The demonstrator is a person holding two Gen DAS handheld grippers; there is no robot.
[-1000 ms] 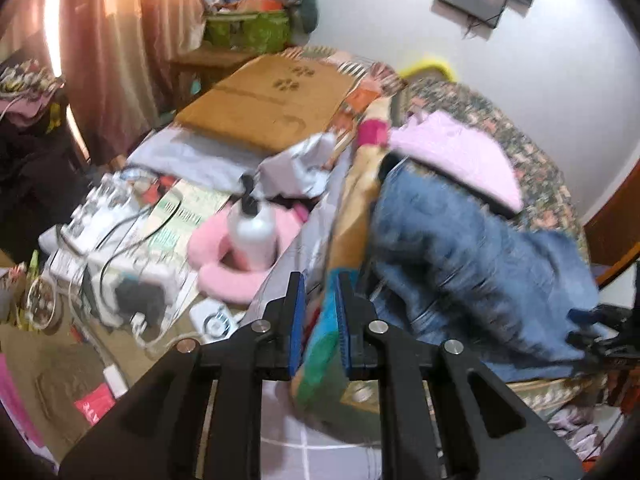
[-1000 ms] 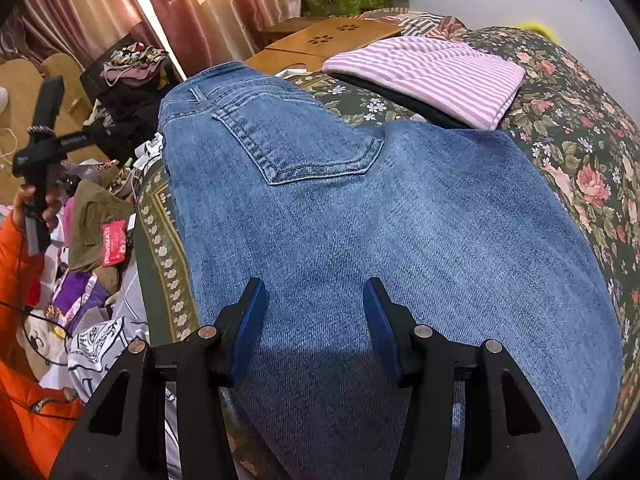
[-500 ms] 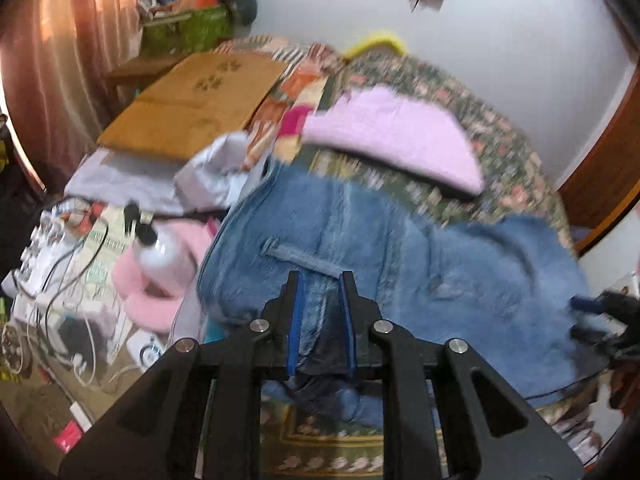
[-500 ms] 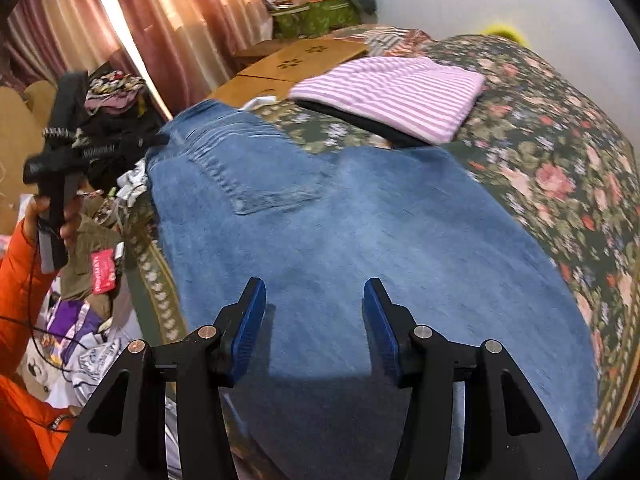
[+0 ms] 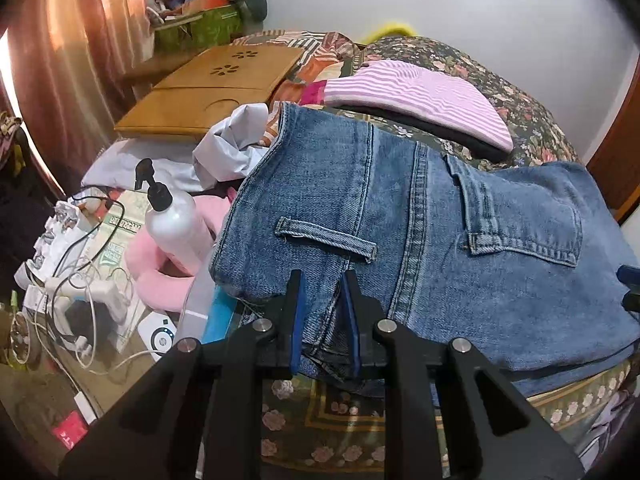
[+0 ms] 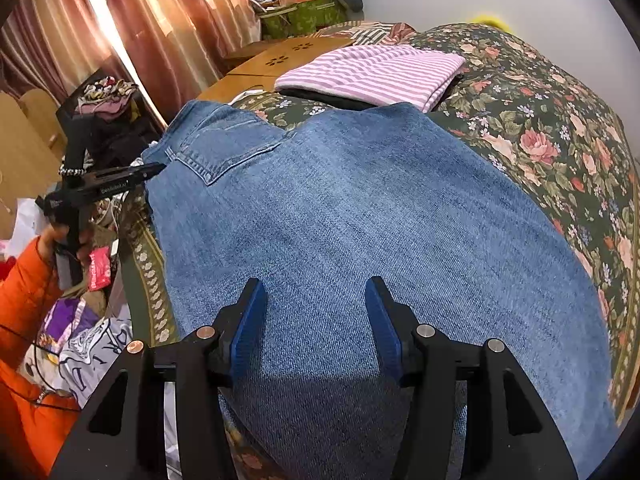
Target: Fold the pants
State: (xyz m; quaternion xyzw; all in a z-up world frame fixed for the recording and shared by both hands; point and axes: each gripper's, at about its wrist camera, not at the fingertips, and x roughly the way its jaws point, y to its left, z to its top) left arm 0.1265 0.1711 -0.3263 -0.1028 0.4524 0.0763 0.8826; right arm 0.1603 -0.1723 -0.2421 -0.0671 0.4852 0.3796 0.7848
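Across the floral bed (image 6: 560,152) the jeans (image 6: 360,208) are laid flat, their long axis running from the waistband, which is pinched between the narrowed left tongs (image 5: 323,316), toward the right tongs (image 6: 316,320), which are held wide above the legs.
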